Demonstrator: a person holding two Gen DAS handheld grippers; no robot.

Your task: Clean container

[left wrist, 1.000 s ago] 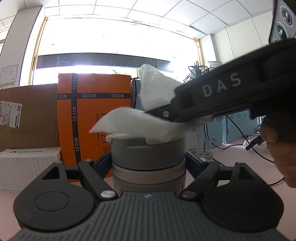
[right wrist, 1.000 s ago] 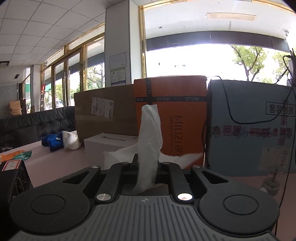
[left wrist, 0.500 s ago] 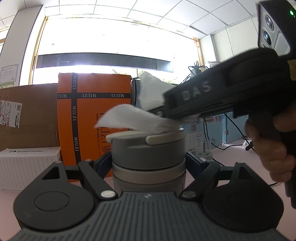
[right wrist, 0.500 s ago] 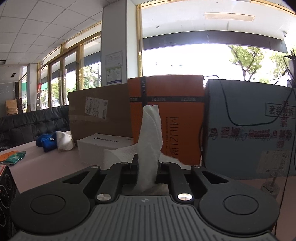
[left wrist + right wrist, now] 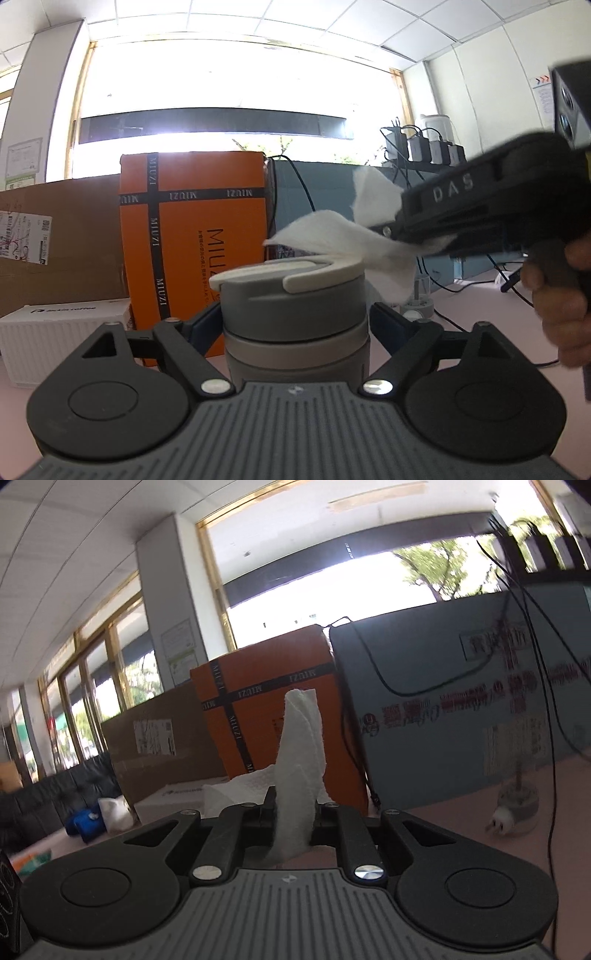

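Clamping container w/ left gripper; right gripper pinching tissue off lid edge. Risks: flimsy tissue tearing, loose flap missing lid.

One container, one tissue, two tools, four boxes.

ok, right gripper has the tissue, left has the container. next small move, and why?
Probably bring the right gripper back left over the lid and press the tissue down for another pass. The tissue hangs off the lid's right edge, mostly above it, while the left gripper clamps the container upright, so it should stay steady.
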